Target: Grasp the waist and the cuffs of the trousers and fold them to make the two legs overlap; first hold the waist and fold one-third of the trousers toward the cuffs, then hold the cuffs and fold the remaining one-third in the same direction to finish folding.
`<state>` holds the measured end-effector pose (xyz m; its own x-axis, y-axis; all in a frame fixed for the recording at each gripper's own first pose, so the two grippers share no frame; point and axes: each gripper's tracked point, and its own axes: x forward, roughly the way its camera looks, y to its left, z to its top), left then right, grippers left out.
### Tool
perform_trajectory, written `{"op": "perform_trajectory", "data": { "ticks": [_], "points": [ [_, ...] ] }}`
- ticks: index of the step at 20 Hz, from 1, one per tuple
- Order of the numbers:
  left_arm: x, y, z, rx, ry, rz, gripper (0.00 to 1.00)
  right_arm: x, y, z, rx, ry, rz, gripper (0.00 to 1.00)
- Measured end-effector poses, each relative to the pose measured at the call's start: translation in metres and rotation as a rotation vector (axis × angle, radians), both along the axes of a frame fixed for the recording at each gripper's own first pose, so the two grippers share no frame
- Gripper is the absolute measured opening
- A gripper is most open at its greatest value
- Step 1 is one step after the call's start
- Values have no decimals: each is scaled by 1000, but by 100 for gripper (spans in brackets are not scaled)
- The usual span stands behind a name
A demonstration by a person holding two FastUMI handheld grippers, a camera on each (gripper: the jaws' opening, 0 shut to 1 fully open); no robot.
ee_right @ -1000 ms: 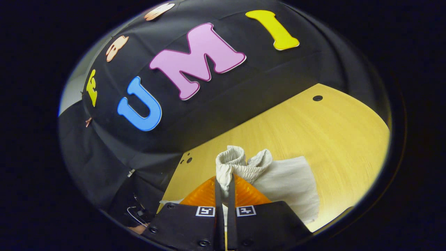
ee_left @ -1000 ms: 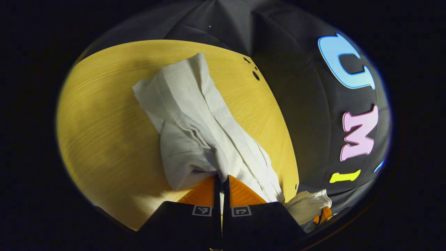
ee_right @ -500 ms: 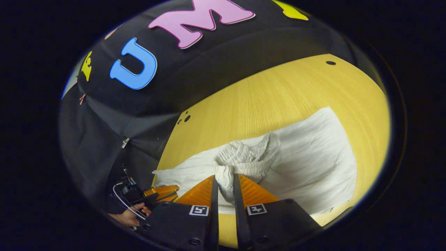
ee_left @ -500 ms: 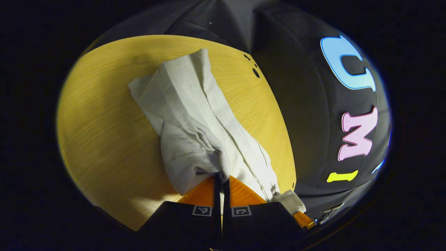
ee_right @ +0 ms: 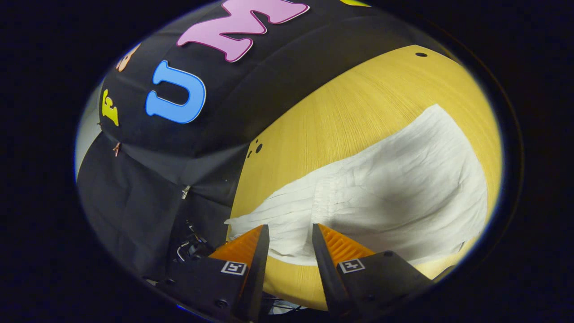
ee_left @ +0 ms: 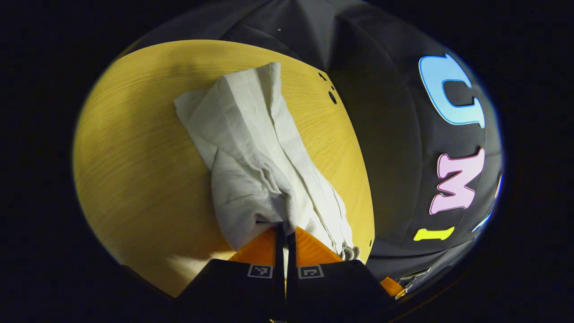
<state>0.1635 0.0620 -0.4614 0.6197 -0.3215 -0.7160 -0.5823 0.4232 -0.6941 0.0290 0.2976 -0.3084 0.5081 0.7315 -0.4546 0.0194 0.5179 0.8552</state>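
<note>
White trousers (ee_left: 251, 152) lie on the yellow wooden table (ee_left: 134, 157), stretching away from my left gripper (ee_left: 285, 229). That gripper is shut on a bunched edge of the cloth. In the right gripper view the trousers (ee_right: 381, 188) lie flat and wrinkled across the table (ee_right: 341, 112). My right gripper (ee_right: 290, 233) stands open just above the cloth's near edge, with nothing between its fingers.
The table's edge runs close to the black booth wall (ee_left: 394, 134) on one side. Small holes (ee_left: 332, 96) mark the tabletop near that corner. Dark cloth and some cables (ee_right: 193, 244) hang beside the table in the right gripper view.
My right gripper has opened and let go of the gathered waistband, which now lies flat on the table. The left gripper keeps its hold and has barely shifted.
</note>
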Motion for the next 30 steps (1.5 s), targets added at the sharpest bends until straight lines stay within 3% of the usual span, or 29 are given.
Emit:
{"op": "perform_trajectory", "data": {
  "ticks": [8, 12, 15, 16, 17, 19, 21, 23, 25, 27, 28, 30],
  "points": [
    [17, 1, 34, 26, -105, 15, 6, -1, -92, -28, -65, 51, -194, 59],
    [31, -6, 72, 89, -216, -33, 6, -19, -144, -84, -211, 182, -279, 59],
    [35, -15, 86, 127, -250, -77, 6, -33, -155, -118, -229, 290, -320, 59],
    [37, -15, 90, 140, -255, -85, 6, -35, -154, -125, -221, 311, -327, 50],
    [38, -16, 97, 158, -265, -94, 6, -35, -154, -129, -223, 318, -337, 59],
    [44, -20, 109, 196, -294, -121, 6, -36, -152, -131, -222, 312, -331, 54],
    [52, -36, 128, 238, -350, -182, 6, -38, -150, -132, -245, 290, -299, 54],
    [60, -66, 150, 278, -420, -285, 2, -38, -149, -133, -267, 271, -269, 54],
    [67, -107, 165, 297, -474, -401, 6, -38, -149, -131, -264, 272, -260, 54],
    [68, -148, 171, 313, -505, -508, 9, -36, -147, -125, -223, 273, -260, 54],
    [66, -167, 172, 318, -514, -561, 6, -35, -149, -118, -205, 267, -265, 60],
    [59, -201, 166, 344, -527, -663, 6, -32, -152, -107, -161, 251, -278, 60]
  ]
}}
